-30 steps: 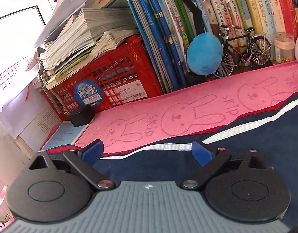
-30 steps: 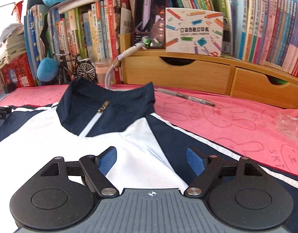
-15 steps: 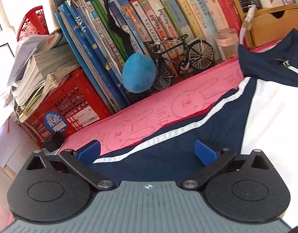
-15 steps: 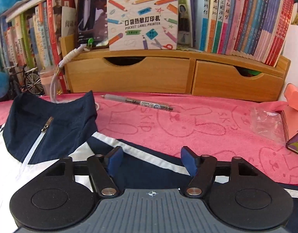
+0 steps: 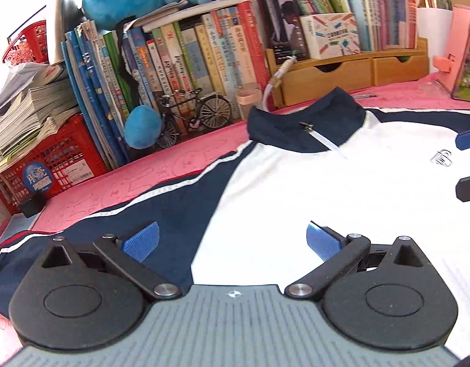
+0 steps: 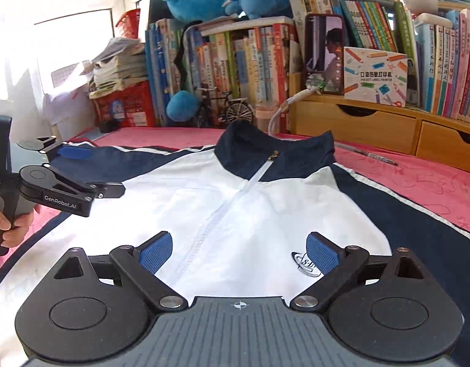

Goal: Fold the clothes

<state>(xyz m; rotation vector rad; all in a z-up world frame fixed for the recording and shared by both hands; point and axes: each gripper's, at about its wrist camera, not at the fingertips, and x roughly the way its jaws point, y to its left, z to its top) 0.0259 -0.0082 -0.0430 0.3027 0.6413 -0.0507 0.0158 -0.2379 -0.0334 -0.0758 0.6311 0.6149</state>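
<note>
Right wrist view, pink towel: a pink rabbit-print terry towel (image 6: 418, 180) covers the desk under everything, running back to the row of upright books (image 6: 235, 61).
Jacket: a navy-and-white zip-front track jacket (image 6: 235, 208) lies flat and unfolded, front up, on the pink towel, its navy collar (image 6: 265, 150) standing toward the books and its navy sleeves spread out to either side.
Wooden drawer unit: a light wooden two-drawer organiser (image 6: 372, 125) stands behind the collar, to the right.
Red crate: a red plastic basket (image 5: 51, 159) stacked with papers sits at the far left.
Left gripper: the left gripper (image 5: 232, 240) hangs above the seam between the navy sleeve and white chest, jaws spread wide, nothing between them.
Right gripper: the right gripper (image 6: 239, 252) hangs above the white chest beside the zip, jaws spread wide, holding nothing; one blue pad (image 6: 322, 252) overlaps the chest logo (image 6: 305, 267) in this view.
Toy bicycle: a small black model bicycle (image 5: 195, 116) stands against the books beside a blue plush ball (image 5: 142, 127).
Pen: a clear pen (image 6: 375, 156) lies on the towel before the drawers.
</note>
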